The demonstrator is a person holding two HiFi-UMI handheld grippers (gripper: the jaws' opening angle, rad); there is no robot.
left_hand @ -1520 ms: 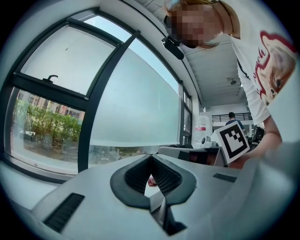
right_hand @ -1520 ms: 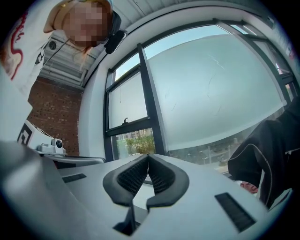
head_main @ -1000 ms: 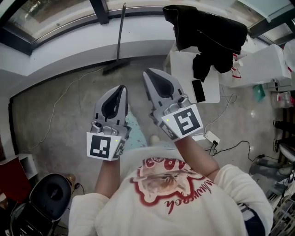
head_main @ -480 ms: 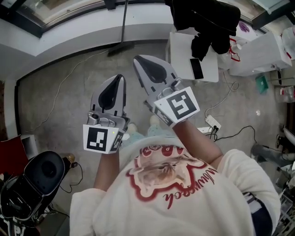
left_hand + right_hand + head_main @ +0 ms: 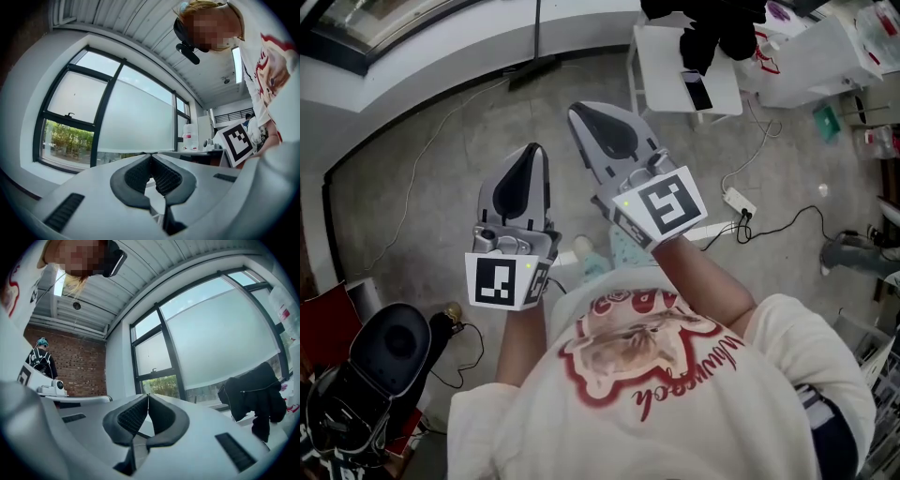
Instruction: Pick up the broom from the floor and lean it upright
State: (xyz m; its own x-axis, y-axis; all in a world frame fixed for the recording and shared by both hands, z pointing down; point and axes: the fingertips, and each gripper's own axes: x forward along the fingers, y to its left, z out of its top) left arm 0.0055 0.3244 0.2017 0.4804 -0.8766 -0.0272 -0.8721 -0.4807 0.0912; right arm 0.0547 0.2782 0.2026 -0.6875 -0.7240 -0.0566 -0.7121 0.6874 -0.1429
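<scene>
**A:** Nearest first. What's closest in?

**B:** The person's white shirt (image 5: 656, 394) with its red print, well on the near side of the white worktop (image 5: 661, 56). Just past it is a marker cube (image 5: 502, 281) on the back of the left tool (image 5: 534, 153). A second marker cube (image 5: 667, 208) sits on the back of the right tool (image 5: 579, 112).

**A:** State of the tools?

**B:** Both are held out level above the concrete floor (image 5: 441, 206), short of the worktop. On the left tool the dark ribbed pads meet at the tips and hold nothing. The right tool is the same, pads pressed together and empty. The right tool lies closer to the worktop, with its tip short of the near left corner. The left tool is further off to the worktop's left.

**A:** Floor items?

**B:** A white power strip (image 5: 738, 201) lies on the near side of the worktop, off its right corner. A black round-topped item (image 5: 389, 349) sits far to the near left of the worktop; I can't tell what it is.

**A:** The worktop itself?

**B:** A dark phone (image 5: 697, 89) lies flat on it, toward the right. A black garment (image 5: 712, 19) is draped over its far edge.

**A:** And the broom?

**B:** The broom (image 5: 532, 72) is left of the worktop and level with its far half, well apart from both tools. Its dark head rests on the floor at the foot of the white wall (image 5: 431, 61). The thin handle rises against that wall toward the window (image 5: 366, 19).
</scene>
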